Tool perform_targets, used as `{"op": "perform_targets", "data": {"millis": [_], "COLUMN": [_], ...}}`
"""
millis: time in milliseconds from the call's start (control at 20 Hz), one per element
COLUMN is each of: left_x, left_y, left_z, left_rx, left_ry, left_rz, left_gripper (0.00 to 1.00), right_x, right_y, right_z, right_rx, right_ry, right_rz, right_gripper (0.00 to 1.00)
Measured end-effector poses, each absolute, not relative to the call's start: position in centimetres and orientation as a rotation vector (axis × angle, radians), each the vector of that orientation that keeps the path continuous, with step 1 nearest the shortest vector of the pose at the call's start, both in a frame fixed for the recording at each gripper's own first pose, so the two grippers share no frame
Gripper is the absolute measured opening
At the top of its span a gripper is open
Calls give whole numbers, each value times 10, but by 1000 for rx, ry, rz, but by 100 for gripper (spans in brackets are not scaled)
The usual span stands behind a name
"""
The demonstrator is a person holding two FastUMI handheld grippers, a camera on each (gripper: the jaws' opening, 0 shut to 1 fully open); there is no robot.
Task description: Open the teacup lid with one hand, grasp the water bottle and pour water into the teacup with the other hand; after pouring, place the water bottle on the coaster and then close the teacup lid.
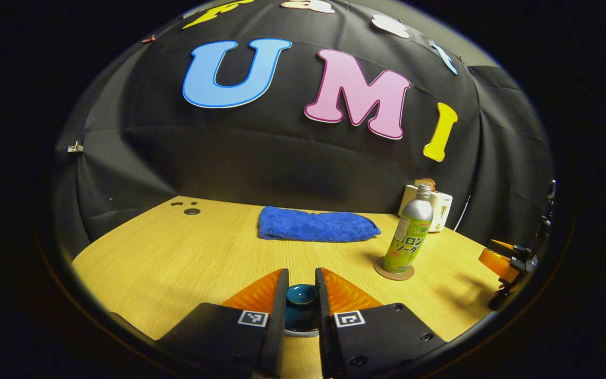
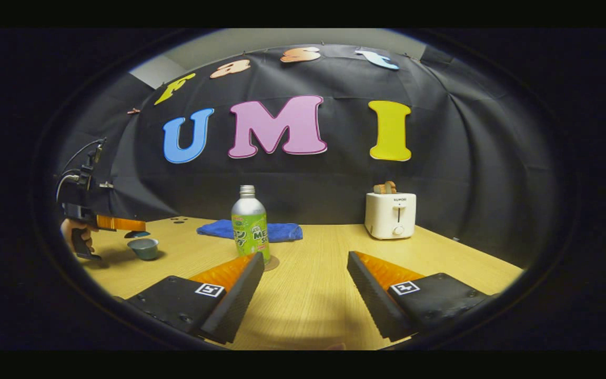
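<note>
On the wooden table (image 1: pixel 177 258), your left gripper (image 1: pixel 301 295) pinches the teacup lid (image 1: pixel 302 293) between its fingers, above the teacup (image 2: pixel 143 248). The water bottle (image 2: pixel 250 223) stands on its coaster (image 1: pixel 393 272), beyond your right gripper (image 2: pixel 303 273), fingers spread.
</note>
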State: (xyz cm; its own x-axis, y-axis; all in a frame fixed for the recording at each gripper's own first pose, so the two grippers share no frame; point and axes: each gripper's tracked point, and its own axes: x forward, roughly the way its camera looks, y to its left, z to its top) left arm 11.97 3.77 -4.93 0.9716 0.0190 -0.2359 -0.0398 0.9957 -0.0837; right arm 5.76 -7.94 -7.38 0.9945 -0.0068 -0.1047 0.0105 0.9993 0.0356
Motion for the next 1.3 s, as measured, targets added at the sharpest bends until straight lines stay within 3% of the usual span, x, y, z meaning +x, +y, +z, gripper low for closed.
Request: {"op": "perform_targets", "data": {"millis": [450, 650, 800, 850, 950, 1300], "left_x": [127, 123, 115, 110, 96, 43], "left_y": [31, 29, 24, 24, 14, 21], "left_z": [-74, -73, -65, -58, -36, 8], "left_rx": [-31, 50, 100, 104, 101, 23], "left_ry": [284, 283, 255, 235, 164, -71], "left_rz": [36, 51, 66, 77, 82, 153], "left_gripper": [32, 39, 63, 78, 94, 96], "right_x": [58, 58, 58, 59, 58, 58], "right_y": [-80, -80, -80, -80, -80, -77], "right_z": [-74, -73, -74, -74, -74, -74], "right_rx": [36, 36, 36, 36, 36, 38], "right_ry": [106, 106, 106, 106, 106, 107], "right_rz": [-8, -8, -9, -9, -9, 8], "right_gripper": [98, 98, 98, 98, 98, 98]}}
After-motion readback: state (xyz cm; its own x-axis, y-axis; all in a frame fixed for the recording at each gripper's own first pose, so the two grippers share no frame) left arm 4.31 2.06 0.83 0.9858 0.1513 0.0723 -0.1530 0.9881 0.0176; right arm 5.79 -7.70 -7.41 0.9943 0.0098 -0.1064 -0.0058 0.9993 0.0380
